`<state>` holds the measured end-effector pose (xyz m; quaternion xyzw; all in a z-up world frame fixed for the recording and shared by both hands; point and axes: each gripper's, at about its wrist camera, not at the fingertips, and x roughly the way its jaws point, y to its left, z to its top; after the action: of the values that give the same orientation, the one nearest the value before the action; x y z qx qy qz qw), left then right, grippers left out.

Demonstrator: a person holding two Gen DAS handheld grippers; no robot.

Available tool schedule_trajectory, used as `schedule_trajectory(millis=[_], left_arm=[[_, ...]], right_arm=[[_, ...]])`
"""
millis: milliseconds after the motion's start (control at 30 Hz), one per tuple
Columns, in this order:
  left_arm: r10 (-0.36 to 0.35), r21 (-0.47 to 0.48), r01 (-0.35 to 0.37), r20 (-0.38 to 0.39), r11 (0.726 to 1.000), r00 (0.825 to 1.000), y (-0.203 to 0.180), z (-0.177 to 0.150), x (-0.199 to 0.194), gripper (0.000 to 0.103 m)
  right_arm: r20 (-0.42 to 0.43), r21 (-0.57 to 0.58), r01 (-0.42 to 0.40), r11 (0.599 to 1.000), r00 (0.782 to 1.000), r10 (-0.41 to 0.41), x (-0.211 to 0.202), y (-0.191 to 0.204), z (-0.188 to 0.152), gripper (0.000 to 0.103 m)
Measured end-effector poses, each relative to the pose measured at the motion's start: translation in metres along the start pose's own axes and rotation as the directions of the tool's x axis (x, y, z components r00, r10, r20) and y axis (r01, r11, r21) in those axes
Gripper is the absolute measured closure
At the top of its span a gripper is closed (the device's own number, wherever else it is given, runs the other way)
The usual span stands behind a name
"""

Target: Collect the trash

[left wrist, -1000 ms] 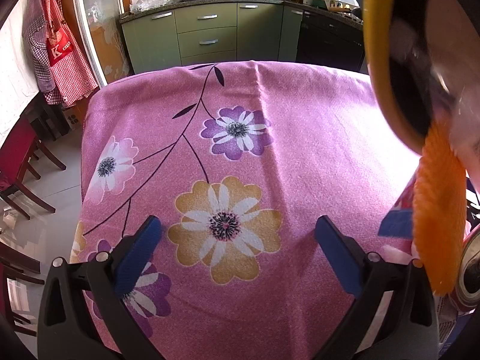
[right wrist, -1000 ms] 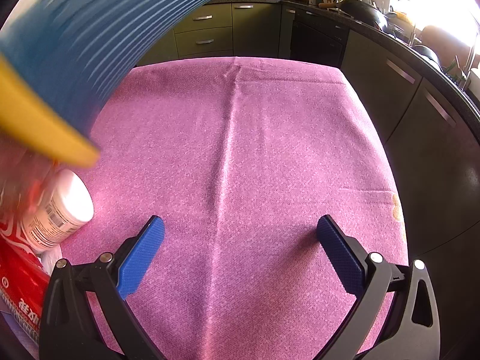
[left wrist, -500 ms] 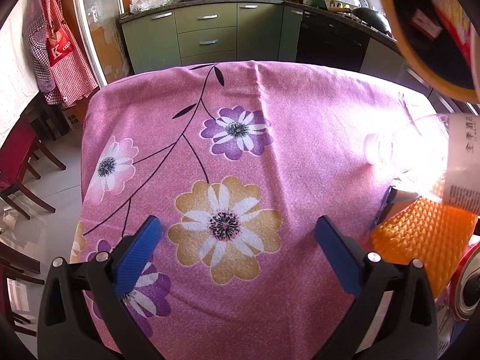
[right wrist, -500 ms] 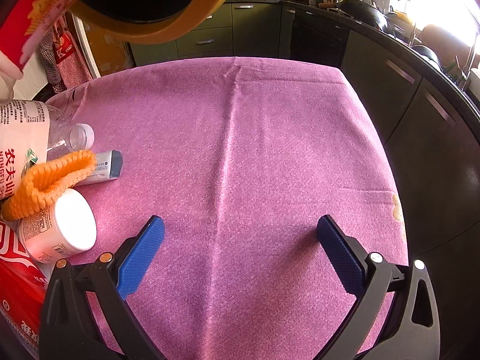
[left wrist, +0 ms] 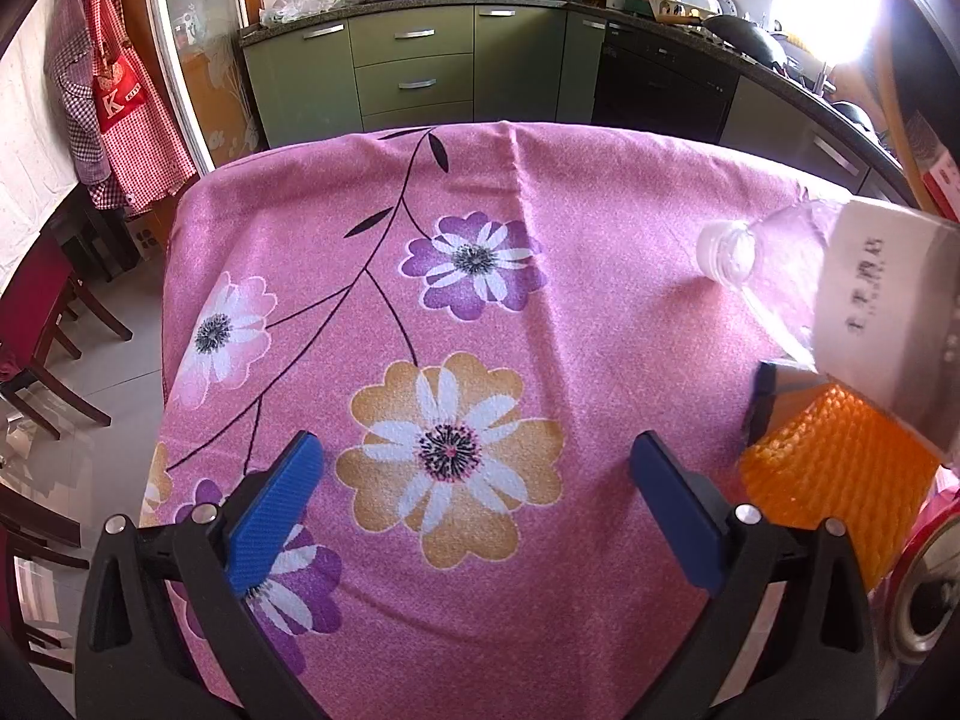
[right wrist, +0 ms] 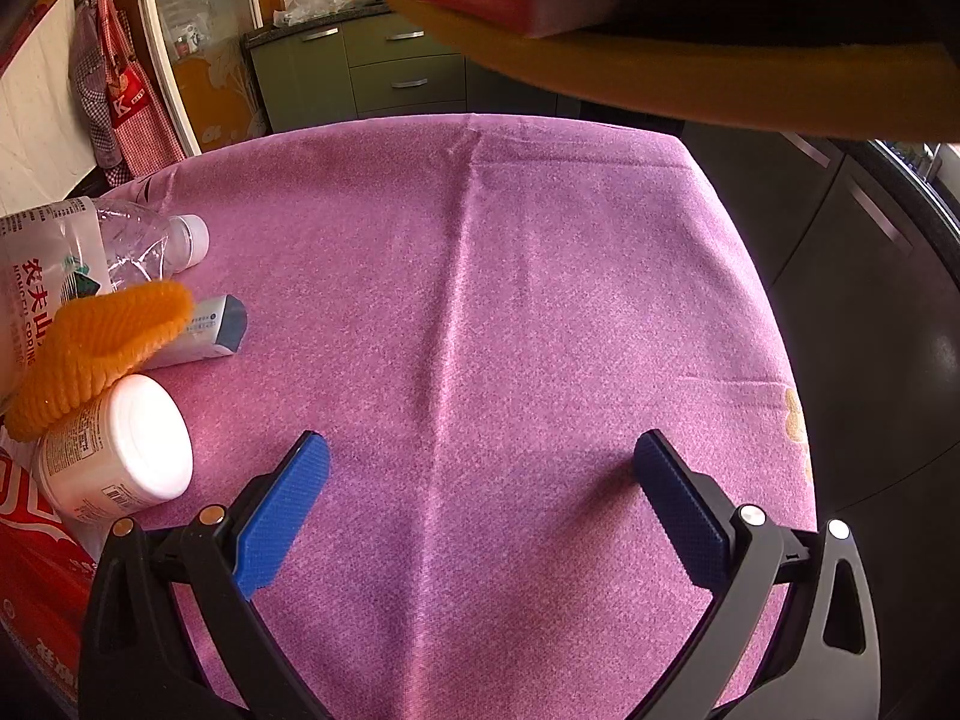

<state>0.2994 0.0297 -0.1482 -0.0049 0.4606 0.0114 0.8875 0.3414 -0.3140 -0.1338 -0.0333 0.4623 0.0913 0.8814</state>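
Observation:
A heap of trash lies on the pink flowered tablecloth (left wrist: pixel 456 276). In the left wrist view it is at the right: a clear plastic bottle (left wrist: pixel 780 264) on its side, orange foam netting (left wrist: pixel 834 480), a red can (left wrist: pixel 930 594). In the right wrist view it is at the left: the bottle (right wrist: pixel 102 246), the orange netting (right wrist: pixel 90 348), a white jar (right wrist: pixel 120 450), a small white and grey tube (right wrist: pixel 210 330), a red wrapper (right wrist: pixel 36 576). My left gripper (left wrist: pixel 474 504) and right gripper (right wrist: pixel 480 504) are both open and empty above the cloth.
A bin with a yellow rim (right wrist: pixel 660 72) and a red and white box inside hangs at the top of the right wrist view. Green kitchen cabinets (left wrist: pixel 414 66) stand behind the table. Dark red chairs (left wrist: pixel 36 324) stand at the left.
The yellow-rimmed bin has tipped and lifted up and away, leaving the bottle, netting, tube, jar and can spilled on the cloth. Both grippers have stayed still and open.

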Motion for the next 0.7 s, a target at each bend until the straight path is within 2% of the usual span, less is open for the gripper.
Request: schedule_trajectory(millis=[700], left_arm=[[0.0,0.001,0.0,0.0,1.0,1.0,0.0021,0.0001,-0.0009,0.005]], right_arm=[[-0.001,-0.002,-0.002,1.0,1.0,0.002,0.0008,0.0001,-0.0011,0.003]])
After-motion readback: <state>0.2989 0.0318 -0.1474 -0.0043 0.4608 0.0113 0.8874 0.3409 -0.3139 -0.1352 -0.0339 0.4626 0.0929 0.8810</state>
